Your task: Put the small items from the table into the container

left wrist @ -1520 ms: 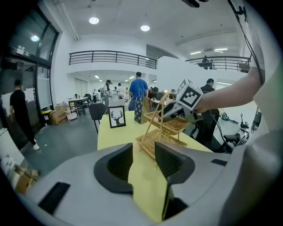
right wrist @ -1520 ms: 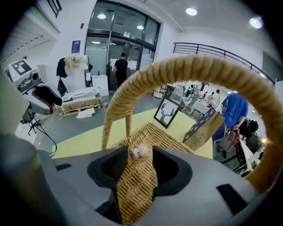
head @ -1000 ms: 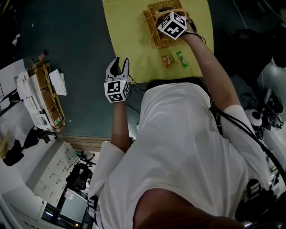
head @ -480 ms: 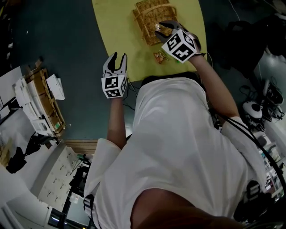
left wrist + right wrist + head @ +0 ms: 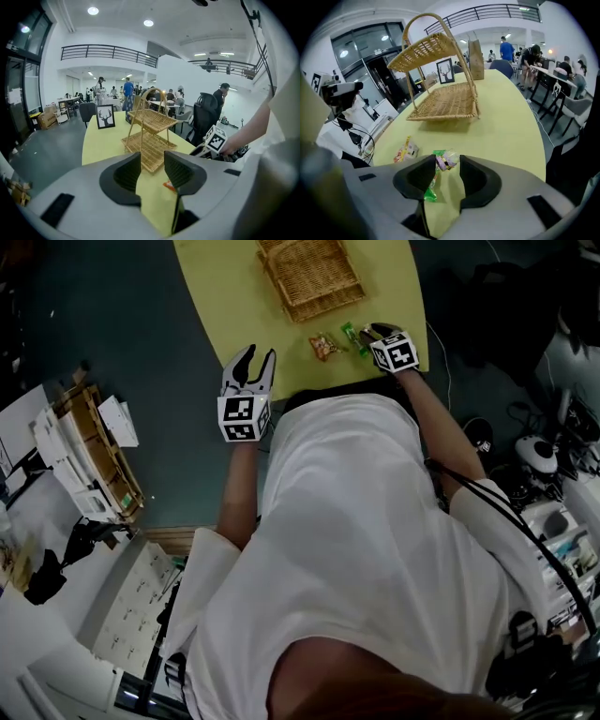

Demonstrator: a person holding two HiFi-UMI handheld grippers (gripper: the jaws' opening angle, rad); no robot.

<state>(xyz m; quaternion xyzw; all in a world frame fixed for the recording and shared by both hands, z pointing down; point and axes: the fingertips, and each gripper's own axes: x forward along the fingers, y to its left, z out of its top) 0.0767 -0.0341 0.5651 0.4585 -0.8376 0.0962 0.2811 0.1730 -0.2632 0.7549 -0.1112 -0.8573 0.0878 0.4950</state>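
The right hand-held gripper point(image 5: 447, 169) has its jaws wide apart, with neither pad pressing on anything. Its own view shows a green packet point(image 5: 428, 192) lying on the yellow desk point(image 5: 506, 126) directly between the two jaws. A pale wrapper point(image 5: 447, 159) with purple print sits at the jaw tips; whether it belongs to the green packet cannot be told. An orange packet point(image 5: 405, 151) lies just past the tips to their left, apart from the green one. The wicker basket point(image 5: 445, 105), two-tiered with an arched handle, stands well ahead of this gripper. The head view places the right hand-held gripper point(image 5: 369, 333) low over the near edge of the desk point(image 5: 216, 296), with the green packet point(image 5: 352, 337) at its tips and the orange packet point(image 5: 323, 346) beside that, but it does not show the gap between the jaws. The left hand-held gripper point(image 5: 153, 165) also has its jaws wide, with only bare desk point(image 5: 101, 140) between them. The orange packet point(image 5: 168, 186) shows there only as a sliver past the right jaw. That view also shows the other gripper's marker cube point(image 5: 215, 139) off to the right. Both gripper views show a framed deer picture point(image 5: 105, 116) beyond the wicker basket point(image 5: 150, 136); the head view does not. In the head view the left hand-held gripper point(image 5: 258, 359) is at the near desk edge, well apart from both packets, with the wicker basket point(image 5: 311, 273) farther ahead.
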